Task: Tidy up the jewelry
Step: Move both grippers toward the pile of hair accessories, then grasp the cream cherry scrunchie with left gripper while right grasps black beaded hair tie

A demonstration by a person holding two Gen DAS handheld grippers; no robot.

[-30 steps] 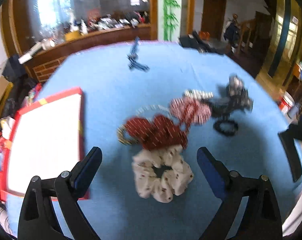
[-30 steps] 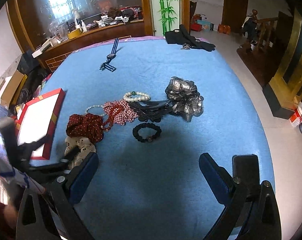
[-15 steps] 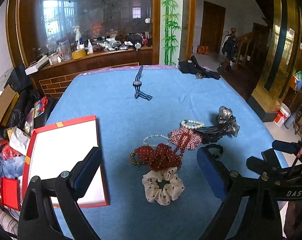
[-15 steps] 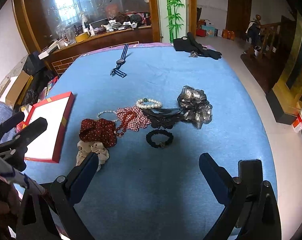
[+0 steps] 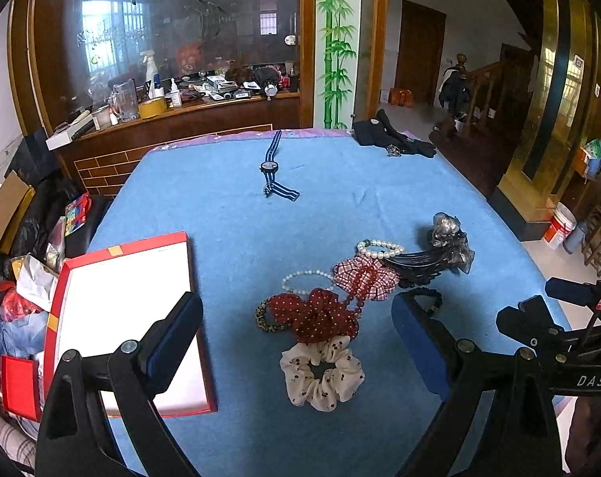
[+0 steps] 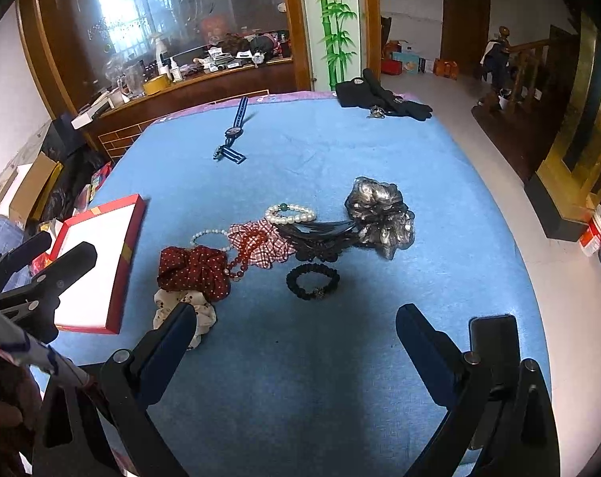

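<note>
Two grippers, left [image 5: 296,320] and right [image 6: 292,328], spread wide, empty, above jewelry pile [image 5: 340,298]; red tray [image 5: 121,318] at left.

You are in a lived-in home, in an open room off a hallway. Your worktop [image 5: 228,214] is covered with a blue cloth. Behind it stands a wooden counter [image 5: 181,119] cluttered with a spray bottle [image 5: 152,73], a glass jug [image 5: 124,95] and tape, backed by a big glass pane. A painted bamboo pillar [image 5: 335,43], a wooden staircase [image 5: 487,91] and brown doors [image 5: 419,51] complete the domestic look.
</note>
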